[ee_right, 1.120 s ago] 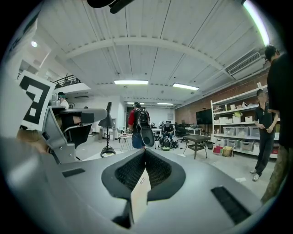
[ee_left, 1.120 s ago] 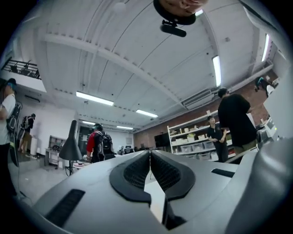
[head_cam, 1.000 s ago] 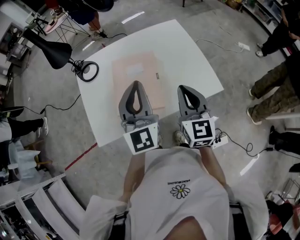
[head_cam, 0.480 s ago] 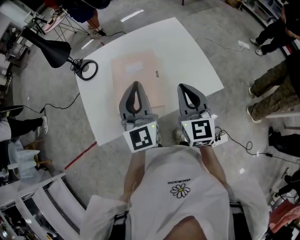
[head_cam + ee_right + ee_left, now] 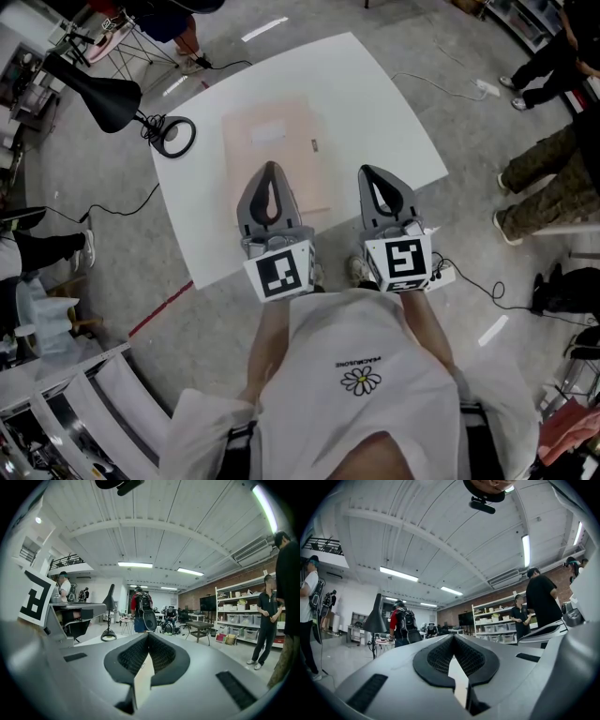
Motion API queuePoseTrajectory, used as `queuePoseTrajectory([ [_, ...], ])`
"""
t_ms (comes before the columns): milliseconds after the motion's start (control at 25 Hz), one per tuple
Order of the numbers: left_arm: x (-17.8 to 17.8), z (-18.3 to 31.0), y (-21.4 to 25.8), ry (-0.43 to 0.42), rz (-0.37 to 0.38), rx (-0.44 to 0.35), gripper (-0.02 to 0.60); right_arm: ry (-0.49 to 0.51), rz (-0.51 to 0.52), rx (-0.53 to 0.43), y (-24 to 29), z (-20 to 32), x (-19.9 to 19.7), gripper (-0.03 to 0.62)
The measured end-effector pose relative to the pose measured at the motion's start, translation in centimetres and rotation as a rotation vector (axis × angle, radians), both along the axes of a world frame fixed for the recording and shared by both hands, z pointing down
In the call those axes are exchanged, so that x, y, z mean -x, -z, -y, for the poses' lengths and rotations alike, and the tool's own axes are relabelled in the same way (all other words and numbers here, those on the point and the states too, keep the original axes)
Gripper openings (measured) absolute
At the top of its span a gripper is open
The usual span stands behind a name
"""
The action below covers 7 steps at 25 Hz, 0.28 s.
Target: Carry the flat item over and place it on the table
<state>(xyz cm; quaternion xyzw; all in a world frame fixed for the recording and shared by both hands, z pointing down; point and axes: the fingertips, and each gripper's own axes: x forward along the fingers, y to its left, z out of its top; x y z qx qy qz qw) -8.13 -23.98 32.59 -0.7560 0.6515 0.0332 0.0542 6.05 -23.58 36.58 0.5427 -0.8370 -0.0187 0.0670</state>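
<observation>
Since the flat item (image 5: 277, 159), a pale pink sheet-like thing with a lighter patch near its far end, lay flat on the white table (image 5: 375, 103) with no claw gripping it, the carrying and the placing both looked done. It sat left of the table's middle, its long sides roughly in line with the table's edges and all of it on the top. The left gripper (image 5: 272, 169) hung over the near end of the item. Its jaws were closed tip to tip with nothing between the ribbed pads, and only a pale surface showed through the gap behind the tips. Whether it touched the item or hovered above it could not be told from the head view. The right gripper (image 5: 373, 172) was just beside it to the right, over bare table and off the item. Its jaws were likewise together and empty. Both pointed away from the person, who stood at the table's near corner. By my reading, little was left: at most a check that the item lay square, then drawing both grippers back. A black lamp (image 5: 98, 94) stood on the floor off the table's left side, well apart from the item.
</observation>
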Motion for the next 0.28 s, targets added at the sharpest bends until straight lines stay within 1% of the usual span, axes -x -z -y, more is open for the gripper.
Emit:
queuePoseTrajectory([
  [280,-0.27,-0.16,-0.06,-0.002,-0.01,0.004,0.015,0.013,0.005,-0.004,-0.14,-0.36,0.0,0.011],
])
